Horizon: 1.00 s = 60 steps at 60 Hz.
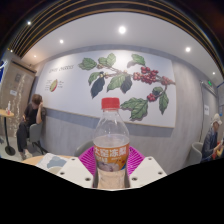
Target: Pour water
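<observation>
A clear plastic bottle (111, 140) with a red cap and a red-and-white label stands upright between my gripper's (111, 165) two fingers. The pink pads (89, 160) press against its sides, so the gripper is shut on it. The bottle seems lifted, with the far wall behind it. The liquid inside looks pale and cloudy. No cup or other vessel shows.
A wall with a large mural of green leaves and red berries (125, 78) lies far ahead. A person (33, 118) sits at the left by a table edge (45, 160). Another person (213, 140) is at the right.
</observation>
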Available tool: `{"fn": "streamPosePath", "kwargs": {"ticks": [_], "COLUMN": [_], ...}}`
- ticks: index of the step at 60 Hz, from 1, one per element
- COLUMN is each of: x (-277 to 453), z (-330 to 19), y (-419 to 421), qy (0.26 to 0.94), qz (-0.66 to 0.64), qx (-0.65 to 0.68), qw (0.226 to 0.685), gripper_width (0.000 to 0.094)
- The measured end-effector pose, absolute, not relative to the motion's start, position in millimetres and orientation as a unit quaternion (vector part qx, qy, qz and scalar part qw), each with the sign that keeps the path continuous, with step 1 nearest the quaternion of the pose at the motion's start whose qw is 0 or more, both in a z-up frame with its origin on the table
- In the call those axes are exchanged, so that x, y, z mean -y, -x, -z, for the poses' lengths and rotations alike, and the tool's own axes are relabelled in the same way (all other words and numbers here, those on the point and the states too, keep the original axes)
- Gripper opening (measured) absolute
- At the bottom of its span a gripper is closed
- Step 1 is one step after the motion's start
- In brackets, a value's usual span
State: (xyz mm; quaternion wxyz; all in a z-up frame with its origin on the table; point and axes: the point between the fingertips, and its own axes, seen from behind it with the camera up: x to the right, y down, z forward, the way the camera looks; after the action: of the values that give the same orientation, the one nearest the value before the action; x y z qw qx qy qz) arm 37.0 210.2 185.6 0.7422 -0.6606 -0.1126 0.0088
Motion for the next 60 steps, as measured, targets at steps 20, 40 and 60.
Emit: {"fn": "streamPosePath", "kwargs": {"ticks": [20, 40, 60], "x": [-218, -217, -136], "z": [-129, -127, -116], "y": [-87, -74, -82], "qy": [0.704, 0.713, 0.745], "qz": [-0.085, -0.074, -0.055], "qx": [0.064, 0.077, 0.12], "qw": [0.702, 0.693, 0.654], "gripper_width": [0.0354, 0.0509, 0.0853]}}
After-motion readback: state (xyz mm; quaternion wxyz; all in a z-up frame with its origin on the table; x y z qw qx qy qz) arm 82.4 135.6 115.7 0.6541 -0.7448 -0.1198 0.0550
